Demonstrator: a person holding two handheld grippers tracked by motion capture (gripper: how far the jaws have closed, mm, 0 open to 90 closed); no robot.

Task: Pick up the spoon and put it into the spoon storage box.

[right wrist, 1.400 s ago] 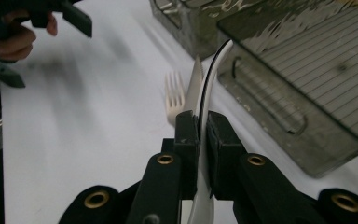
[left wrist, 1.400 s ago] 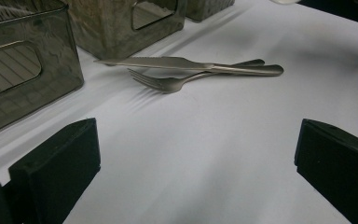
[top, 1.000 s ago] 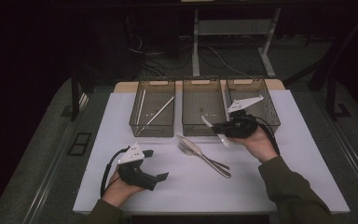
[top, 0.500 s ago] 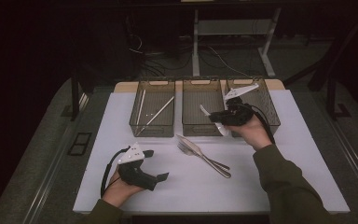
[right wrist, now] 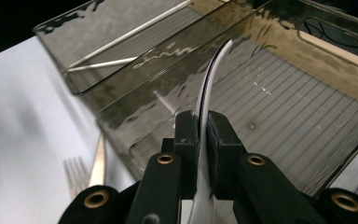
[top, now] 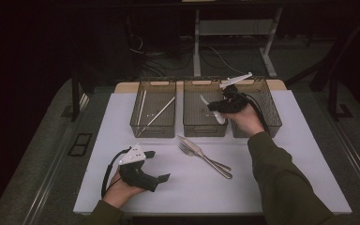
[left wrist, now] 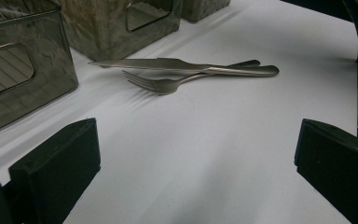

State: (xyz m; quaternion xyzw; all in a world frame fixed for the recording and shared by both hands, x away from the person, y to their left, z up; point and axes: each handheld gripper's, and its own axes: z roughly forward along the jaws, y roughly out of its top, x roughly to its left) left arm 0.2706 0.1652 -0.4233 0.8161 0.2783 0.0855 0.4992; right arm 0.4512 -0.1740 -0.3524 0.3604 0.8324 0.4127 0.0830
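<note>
The right gripper (top: pixel 215 108) is clamped on a thin white plastic utensil (right wrist: pixel 210 88), seen edge-on between its jaws in the right gripper view, too thin there to tell whether it is a knife or a spoon. Over the last second the hand has carried it from the near edge of the bins toward the far side, so the piece now hangs over the middle bin (top: pixel 193 126), which looks bare inside. That suggests sorting is under way and the drop comes next: lower it and let go inside this bin. The left bin (top: pixel 138 127) holds two pale sticks (top: pixel 155 114). The left gripper (top: pixel 161 180) has kept its place at the near left of the white mat (top: pixel 309 154), jaws spread wide and holding nothing. A metal knife (left wrist: pixel 168 64) and fork (left wrist: pixel 168 85) lie crossed on the mat just near of the bins, not yet sorted.
</note>
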